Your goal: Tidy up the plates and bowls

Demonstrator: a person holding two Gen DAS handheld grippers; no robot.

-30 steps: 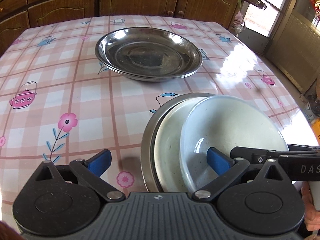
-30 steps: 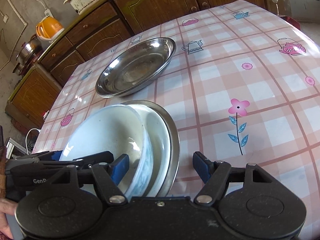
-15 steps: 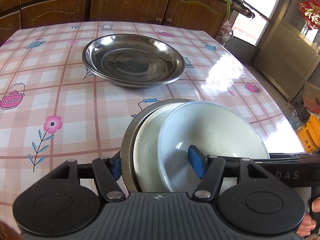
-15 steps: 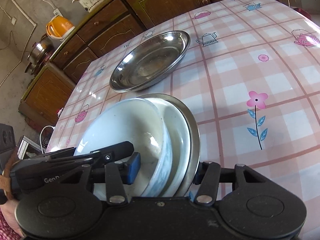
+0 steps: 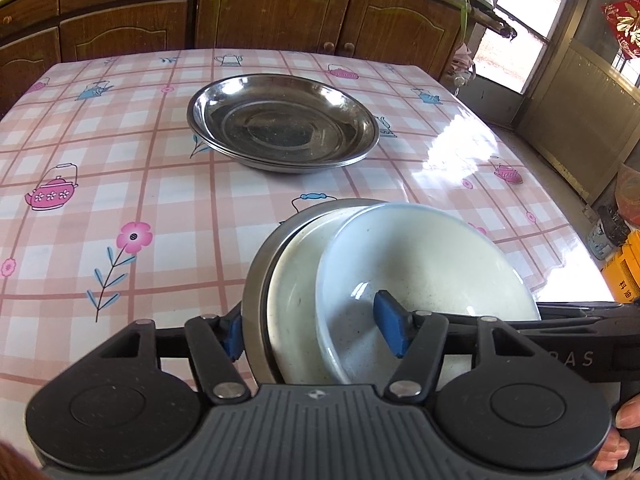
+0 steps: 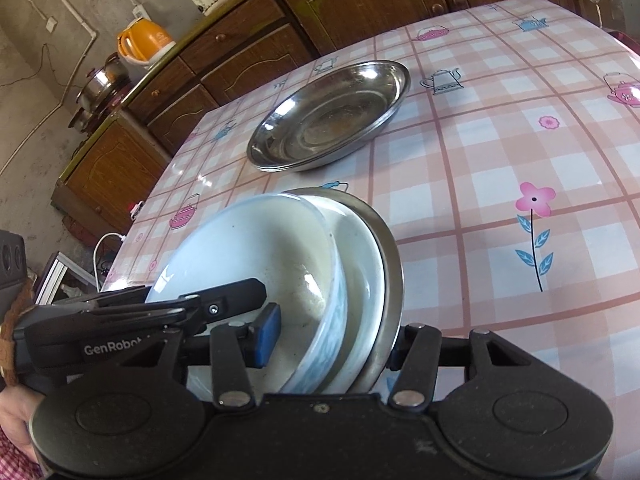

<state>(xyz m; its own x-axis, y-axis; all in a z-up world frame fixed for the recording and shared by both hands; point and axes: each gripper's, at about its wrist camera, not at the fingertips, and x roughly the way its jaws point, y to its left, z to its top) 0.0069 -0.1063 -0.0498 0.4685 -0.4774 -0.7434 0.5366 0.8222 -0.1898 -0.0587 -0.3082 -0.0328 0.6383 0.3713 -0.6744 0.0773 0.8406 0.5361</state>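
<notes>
A stack of three dishes is clamped between my two grippers: a steel plate (image 5: pixel 256 272) at the bottom, a white plate (image 5: pixel 296 280) in it, and a pale bowl (image 5: pixel 424 264) on top. My left gripper (image 5: pixel 312 332) is shut on the stack's near rim, one blue pad outside the steel rim and the other inside the bowl. From the opposite side my right gripper (image 6: pixel 330 344) is shut on the same stack (image 6: pixel 248 256), its left pad inside the bowl and its right pad hidden behind the steel rim (image 6: pixel 390 248). I cannot tell whether the stack touches the table.
Nested large steel plates (image 5: pixel 284 124) (image 6: pixel 328 116) sit mid-table on the pink checked cloth (image 5: pixel 120 184). Wooden cabinets (image 5: pixel 272 8) line the far side, with an orange kettle (image 6: pixel 144 42) and pots (image 6: pixel 100 84) on the counter. A yellow crate (image 5: pixel 624 276) stands beyond the table's right edge.
Both grippers' jaws have closed from wide apart onto the rims of the dish stack. Both views have tipped up a little, showing more of the cabinets.
</notes>
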